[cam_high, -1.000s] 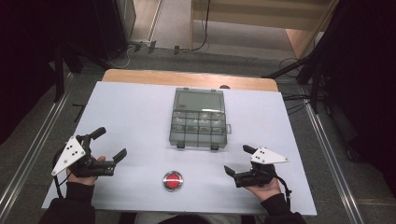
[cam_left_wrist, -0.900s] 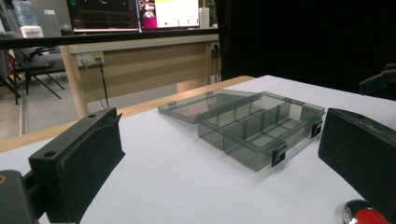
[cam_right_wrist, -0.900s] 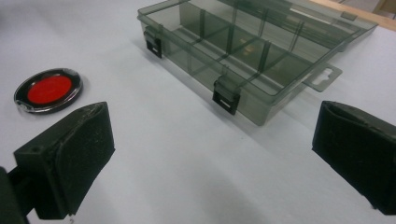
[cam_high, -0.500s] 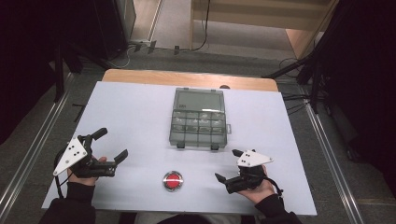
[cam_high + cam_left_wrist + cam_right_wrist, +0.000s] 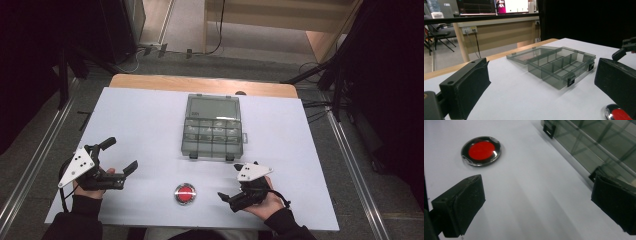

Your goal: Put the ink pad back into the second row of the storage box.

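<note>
Two hand-held grippers are hovering low over the white bench, both empty.

The grey compartment box is lying open mid-bench, lid flat behind it, ahead of and between the two. The red button is sitting near the front edge, just beside the right hand-held gripper, whose jaws are spreading wide toward it. The left hand-held gripper is gaping wide too, well apart from the box.
</note>
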A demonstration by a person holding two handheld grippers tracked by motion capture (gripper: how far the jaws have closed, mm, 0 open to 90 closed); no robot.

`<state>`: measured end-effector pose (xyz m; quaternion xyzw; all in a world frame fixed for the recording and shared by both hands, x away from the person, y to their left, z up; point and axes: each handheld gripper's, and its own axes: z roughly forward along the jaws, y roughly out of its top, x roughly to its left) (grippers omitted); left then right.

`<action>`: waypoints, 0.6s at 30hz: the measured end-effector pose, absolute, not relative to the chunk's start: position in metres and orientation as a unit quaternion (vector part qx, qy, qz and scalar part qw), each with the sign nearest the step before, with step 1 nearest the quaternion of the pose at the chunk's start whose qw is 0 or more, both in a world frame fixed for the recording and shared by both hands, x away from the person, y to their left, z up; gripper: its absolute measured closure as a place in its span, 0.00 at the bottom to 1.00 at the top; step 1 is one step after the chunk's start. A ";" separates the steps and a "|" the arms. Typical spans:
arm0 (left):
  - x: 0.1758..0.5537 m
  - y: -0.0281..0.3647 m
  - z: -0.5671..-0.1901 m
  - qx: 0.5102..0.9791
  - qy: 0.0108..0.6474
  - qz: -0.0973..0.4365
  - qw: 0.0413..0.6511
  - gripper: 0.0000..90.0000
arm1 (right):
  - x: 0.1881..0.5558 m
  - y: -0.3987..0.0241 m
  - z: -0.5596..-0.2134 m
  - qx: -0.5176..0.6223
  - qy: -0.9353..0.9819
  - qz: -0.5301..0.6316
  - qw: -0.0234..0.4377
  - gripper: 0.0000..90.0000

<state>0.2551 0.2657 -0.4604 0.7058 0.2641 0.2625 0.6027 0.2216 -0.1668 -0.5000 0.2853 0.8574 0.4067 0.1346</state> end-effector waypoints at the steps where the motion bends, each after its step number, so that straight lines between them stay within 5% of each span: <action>1: 0.255 0.266 -0.460 0.706 0.264 0.262 0.603 0.00 | 0.222 -0.164 -0.499 0.282 0.859 0.407 0.133 0.00; 18: 0.254 0.266 -0.460 0.706 0.263 0.263 0.602 0.00 | 0.229 -0.102 -0.494 0.214 0.879 0.413 0.103 0.00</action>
